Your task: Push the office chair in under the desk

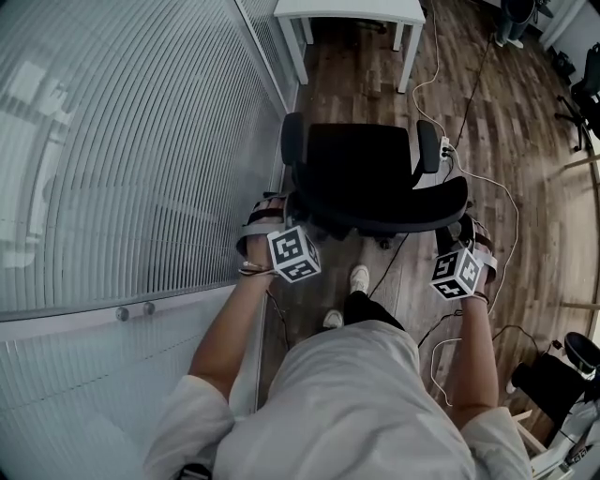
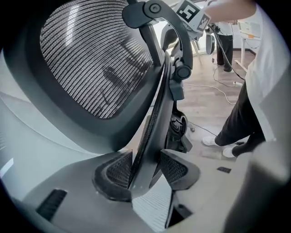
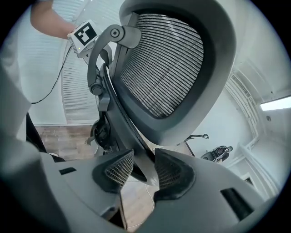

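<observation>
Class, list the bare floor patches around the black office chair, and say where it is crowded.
Bare wooden floor lies between the black office chair and the white desk; more lies right of the white cable. Crowded behind the chair, round the white shoes.

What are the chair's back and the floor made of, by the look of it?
Black office chair's backrest: woven mesh in a matte, probably plastic frame; light shows through the ribbed weave. Brown floor: wood or wood-look laminate planks, judging by grain streaks and board seams.
</observation>
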`<state>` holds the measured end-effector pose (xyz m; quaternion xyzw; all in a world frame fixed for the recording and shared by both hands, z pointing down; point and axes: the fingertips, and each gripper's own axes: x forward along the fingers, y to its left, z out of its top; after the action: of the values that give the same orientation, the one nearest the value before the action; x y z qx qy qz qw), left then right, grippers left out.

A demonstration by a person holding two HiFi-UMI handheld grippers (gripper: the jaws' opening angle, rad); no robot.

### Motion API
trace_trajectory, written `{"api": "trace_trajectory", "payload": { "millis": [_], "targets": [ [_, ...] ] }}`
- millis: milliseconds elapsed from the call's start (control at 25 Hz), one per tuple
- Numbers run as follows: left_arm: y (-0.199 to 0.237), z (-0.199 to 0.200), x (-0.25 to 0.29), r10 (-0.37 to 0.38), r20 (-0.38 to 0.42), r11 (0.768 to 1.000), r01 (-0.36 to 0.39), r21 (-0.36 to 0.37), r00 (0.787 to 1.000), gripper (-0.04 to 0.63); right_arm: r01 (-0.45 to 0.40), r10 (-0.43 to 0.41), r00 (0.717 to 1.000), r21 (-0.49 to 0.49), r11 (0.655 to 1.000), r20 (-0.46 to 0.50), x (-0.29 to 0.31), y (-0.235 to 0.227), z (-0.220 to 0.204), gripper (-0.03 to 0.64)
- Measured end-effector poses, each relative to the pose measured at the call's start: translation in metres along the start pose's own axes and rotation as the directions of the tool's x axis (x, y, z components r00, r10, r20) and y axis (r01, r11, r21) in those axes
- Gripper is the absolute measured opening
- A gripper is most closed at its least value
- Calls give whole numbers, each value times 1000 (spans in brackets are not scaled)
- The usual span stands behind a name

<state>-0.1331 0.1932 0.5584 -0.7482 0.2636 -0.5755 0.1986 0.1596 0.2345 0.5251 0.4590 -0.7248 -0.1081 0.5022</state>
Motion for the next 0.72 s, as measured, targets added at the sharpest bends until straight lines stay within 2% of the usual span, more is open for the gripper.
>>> {"api": "trace_trajectory", "payload": {
  "millis": [720],
  "targets": [
    [32,24,45,5,-34,999,-6,-39,999,207,-17,17,1000,-19,1000,21,49,-47,-7,161]
  ]
}}
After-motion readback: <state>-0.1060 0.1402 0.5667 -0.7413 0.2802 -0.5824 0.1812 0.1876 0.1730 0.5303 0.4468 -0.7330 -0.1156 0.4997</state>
